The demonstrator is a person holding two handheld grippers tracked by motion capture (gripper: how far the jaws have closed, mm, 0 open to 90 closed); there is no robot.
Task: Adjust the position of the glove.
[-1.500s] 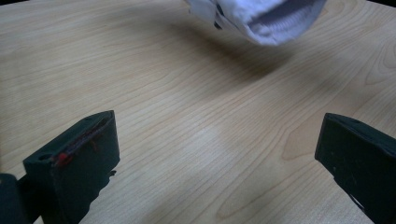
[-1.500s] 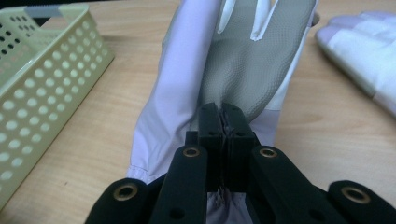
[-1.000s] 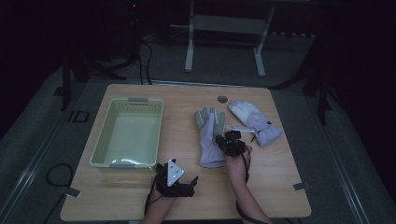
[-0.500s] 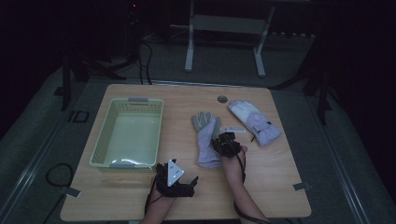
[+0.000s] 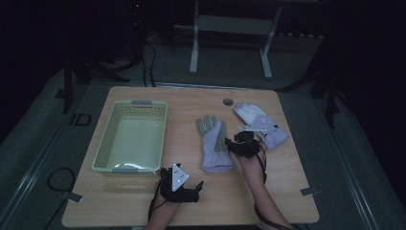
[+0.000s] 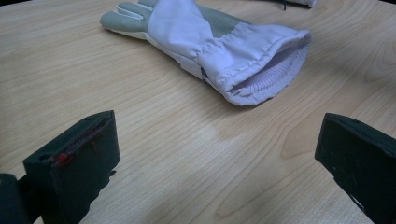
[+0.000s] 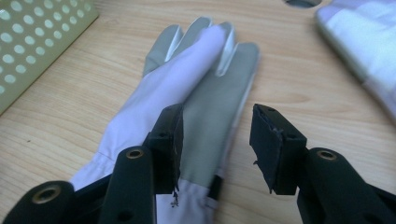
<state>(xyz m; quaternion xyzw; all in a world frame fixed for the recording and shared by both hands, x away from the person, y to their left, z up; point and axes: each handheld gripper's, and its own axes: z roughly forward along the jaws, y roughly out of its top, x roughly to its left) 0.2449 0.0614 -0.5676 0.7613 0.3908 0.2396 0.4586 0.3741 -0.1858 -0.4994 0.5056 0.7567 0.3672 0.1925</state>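
A pale lilac glove (image 5: pixel 214 146) with a grey palm lies flat in the middle of the wooden table (image 5: pixel 143 201), fingers pointing away. In the right gripper view this glove (image 7: pixel 187 88) lies under my right gripper (image 7: pixel 217 116), whose jaws stand open above its grey palm with nothing clamped. In the high view the right gripper (image 5: pixel 233 142) hovers at the glove's right edge. A second lilac glove (image 5: pixel 261 123) lies to the right. My left gripper (image 5: pixel 191 187) rests near the front edge, wide open (image 6: pixel 215 133), facing the first glove's open cuff (image 6: pixel 266 70).
A pale green perforated basket (image 5: pixel 103 143) stands empty on the table's left side; its wall (image 7: pixel 32 42) shows in the right gripper view. A round cable hole (image 5: pixel 228 101) sits near the far edge. Bare wood lies between the left gripper and the glove.
The right gripper has shifted slightly back and forth along the middle glove's right edge. The left gripper and both gloves stay where they were.
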